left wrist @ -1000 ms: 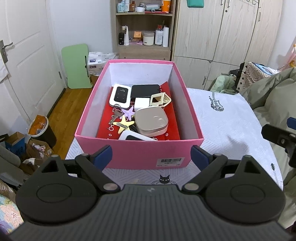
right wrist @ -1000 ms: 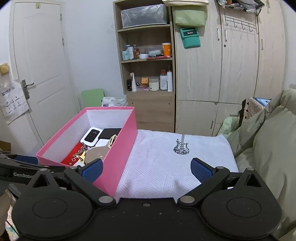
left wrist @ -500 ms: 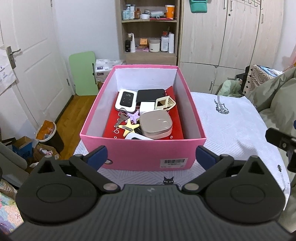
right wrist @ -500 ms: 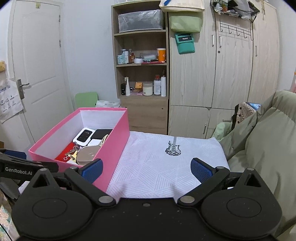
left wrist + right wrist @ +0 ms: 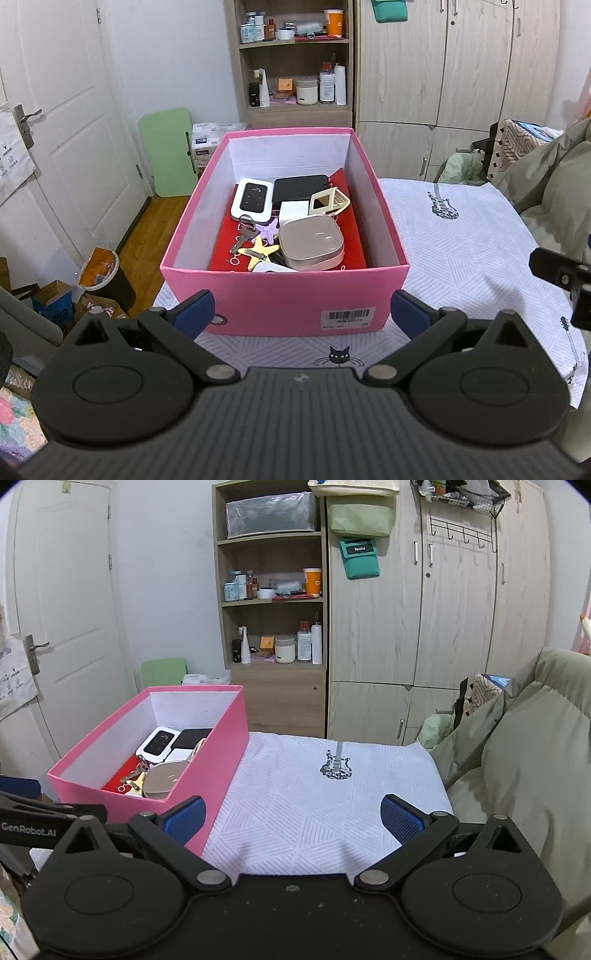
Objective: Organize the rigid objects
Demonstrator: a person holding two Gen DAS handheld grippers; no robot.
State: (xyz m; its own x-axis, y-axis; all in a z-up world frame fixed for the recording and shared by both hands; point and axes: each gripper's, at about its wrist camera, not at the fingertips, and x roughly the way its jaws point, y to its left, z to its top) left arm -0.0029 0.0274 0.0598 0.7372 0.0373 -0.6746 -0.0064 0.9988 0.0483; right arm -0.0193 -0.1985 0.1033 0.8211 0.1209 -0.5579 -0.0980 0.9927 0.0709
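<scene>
Pink box (image 5: 284, 302) holds a loose pile; reaching in, the wide-open, empty left gripper (image 5: 299, 310) and right gripper (image 5: 291, 816) could snag the keys (image 5: 244, 236)

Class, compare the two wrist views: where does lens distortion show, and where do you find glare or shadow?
Left wrist view: door edges bow outward; soft sheen on the beige case. Right wrist view: wardrobe lines curve, corners darken, and shadow lies on the cloth near the camera.

The pink box (image 5: 284, 295) is faced head-on and close from the left wrist view, tilted downward. From the right wrist view it is seen obliquely at left (image 5: 221, 753), seemingly farther; box and white cloth (image 5: 314, 805) are shared.
</scene>
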